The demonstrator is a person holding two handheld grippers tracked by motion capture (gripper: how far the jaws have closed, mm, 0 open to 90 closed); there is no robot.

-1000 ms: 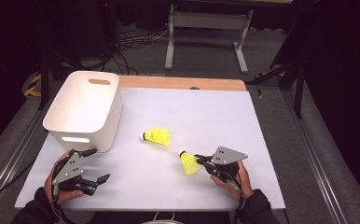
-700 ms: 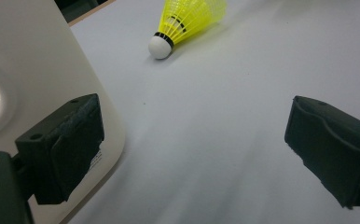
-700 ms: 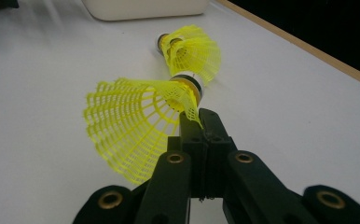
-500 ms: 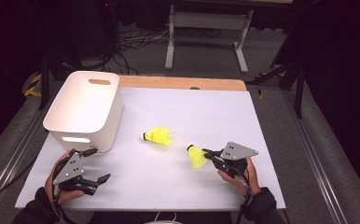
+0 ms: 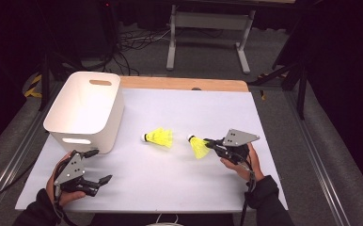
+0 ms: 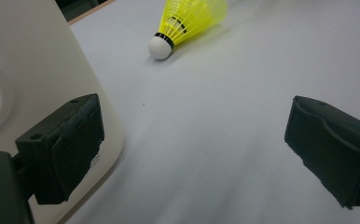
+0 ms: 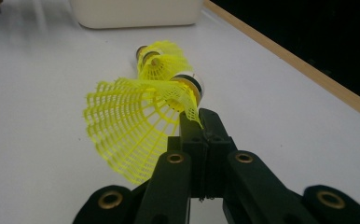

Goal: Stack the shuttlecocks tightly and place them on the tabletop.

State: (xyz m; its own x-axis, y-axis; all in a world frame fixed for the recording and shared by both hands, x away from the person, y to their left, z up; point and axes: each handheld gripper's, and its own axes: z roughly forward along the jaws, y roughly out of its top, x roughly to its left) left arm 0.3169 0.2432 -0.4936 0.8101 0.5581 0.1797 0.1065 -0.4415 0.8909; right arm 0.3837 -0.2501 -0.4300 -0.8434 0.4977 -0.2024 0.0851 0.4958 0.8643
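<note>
My right gripper (image 5: 209, 143) is shut on the skirt rim of a yellow shuttlecock (image 5: 197, 146), held a little above the white table at the right of centre. In the right gripper view that shuttlecock (image 7: 136, 126) fans out to the left of the pinched jaws of my right gripper (image 7: 199, 122). A second yellow shuttlecock (image 5: 158, 137) lies on its side on the table between the bin and the held one; it also shows beyond the held one (image 7: 162, 60) and ahead of the left jaws (image 6: 187, 21). My left gripper (image 5: 97, 165) rests open at the front left, with nothing between its fingers (image 6: 64, 144).
A white plastic bin (image 5: 83, 113) with handle slots stands at the back left, close to my left gripper; its wall (image 6: 24, 70) is right beside the left jaw. A wooden strip (image 5: 184, 84) edges the table's far side. Dark floor and a metal stand lie beyond.
My right gripper has lifted the shuttlecock and carried it up the picture and slightly right, away from the front edge. The left gripper and the lying shuttlecock have kept still.
</note>
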